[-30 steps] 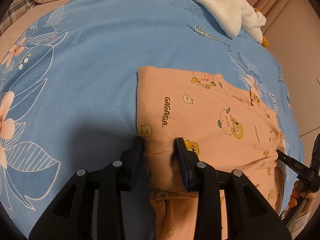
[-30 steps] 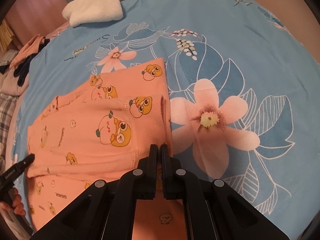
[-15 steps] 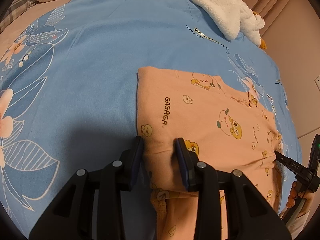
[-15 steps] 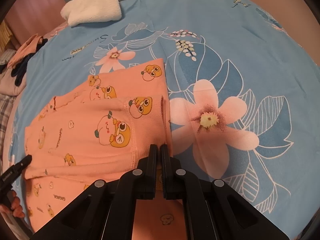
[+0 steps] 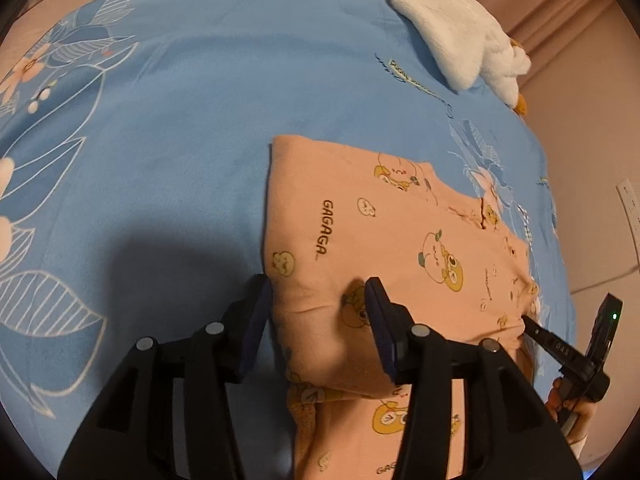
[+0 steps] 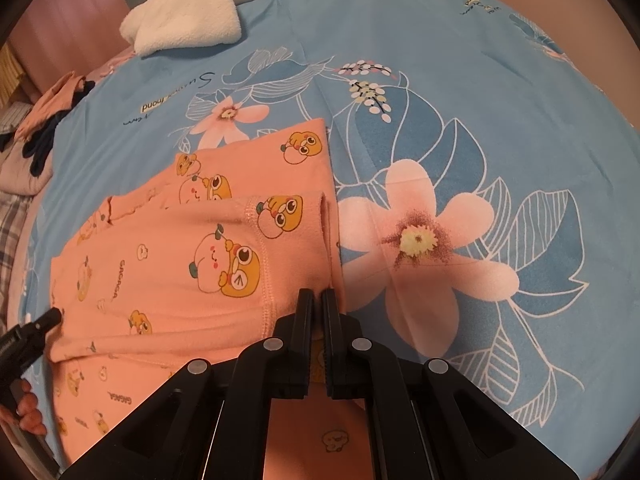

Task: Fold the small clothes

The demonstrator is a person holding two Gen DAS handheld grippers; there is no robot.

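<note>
A peach-pink child's garment point(image 5: 380, 240) printed with cartoon animals and "GAGAGA" lies folded on the blue flowered bedsheet point(image 5: 160, 140). My left gripper point(image 5: 316, 284) straddles the garment's near left corner. Its jaws are opening: one finger is just off the cloth's edge, the other rests on top, and the fold sits loose between them. In the right wrist view, my right gripper point(image 6: 316, 294) is shut on the garment's point(image 6: 160, 272) right folded edge. Each gripper's tip shows in the other's view: the right gripper point(image 5: 536, 326) and the left gripper point(image 6: 50, 316), each with the holder's fingers.
A white fluffy plush point(image 5: 448, 28) lies at the far edge of the bed, also seen as white plush point(image 6: 188, 20). A heap of other clothes point(image 6: 36, 140) sits at the far left. The bedsheet point(image 6: 440, 120) stretches away on the right. A wall socket point(image 5: 628, 208) is at the right.
My left gripper's jaws have spread wider around the garment's corner, and its view has rolled slightly. The right gripper has stayed shut in place.
</note>
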